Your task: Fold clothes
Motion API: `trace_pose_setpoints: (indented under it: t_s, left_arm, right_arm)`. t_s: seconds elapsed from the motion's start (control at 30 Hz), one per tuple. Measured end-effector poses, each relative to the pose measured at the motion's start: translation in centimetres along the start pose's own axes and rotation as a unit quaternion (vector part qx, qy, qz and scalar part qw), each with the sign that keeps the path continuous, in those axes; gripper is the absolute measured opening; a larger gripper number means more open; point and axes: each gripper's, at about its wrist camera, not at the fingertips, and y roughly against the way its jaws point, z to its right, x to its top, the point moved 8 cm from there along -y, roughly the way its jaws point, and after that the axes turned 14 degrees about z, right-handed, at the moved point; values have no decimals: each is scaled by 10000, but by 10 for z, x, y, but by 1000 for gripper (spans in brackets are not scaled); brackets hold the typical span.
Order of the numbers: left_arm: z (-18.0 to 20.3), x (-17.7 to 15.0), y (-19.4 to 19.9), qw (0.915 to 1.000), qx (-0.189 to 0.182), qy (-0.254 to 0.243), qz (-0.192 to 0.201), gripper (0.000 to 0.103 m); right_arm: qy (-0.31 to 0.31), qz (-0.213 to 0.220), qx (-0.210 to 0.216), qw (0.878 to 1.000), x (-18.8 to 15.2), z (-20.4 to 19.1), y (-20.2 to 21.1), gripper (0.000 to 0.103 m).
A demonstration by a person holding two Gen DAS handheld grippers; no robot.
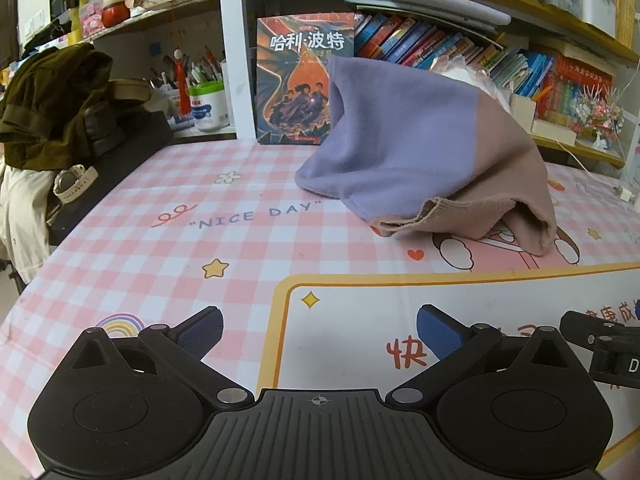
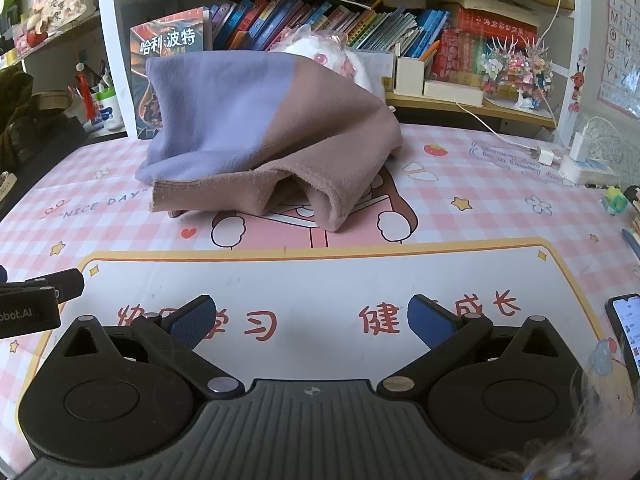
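Observation:
A garment in lilac and dusty pink (image 1: 408,152) lies in a loose heap on the far half of the pink checked desk mat (image 1: 168,240); it also shows in the right wrist view (image 2: 256,128), with a ribbed hem facing me. My left gripper (image 1: 318,332) is open and empty, low over the mat, well short of the garment. My right gripper (image 2: 312,320) is open and empty too, over the white panel of the mat. Each gripper's edge shows in the other's view.
A Harry Potter book (image 1: 304,80) stands behind the garment, with shelves of books (image 2: 360,20) at the back. A dark green coat (image 1: 52,104) hangs at the left. A charger and power strip (image 2: 576,160) and a phone (image 2: 626,328) lie at the right.

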Motion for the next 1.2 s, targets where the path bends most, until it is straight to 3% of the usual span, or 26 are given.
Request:
trace_pose_setpoints:
  t_s: [0.73, 0.97, 1.2]
  left_arm:
    - [16, 6, -10, 9998, -112, 144, 24, 103]
    - [27, 1, -17, 9995, -146, 182, -217, 103]
    - [42, 3, -21, 9995, -116, 223, -194, 103]
  right_arm:
    - [22, -210, 279, 9994, -2, 2, -12, 103]
    - [76, -188, 576, 9981, -1, 2, -19, 101]
    - [148, -287, 875, 9956, 0, 7, -28, 101]
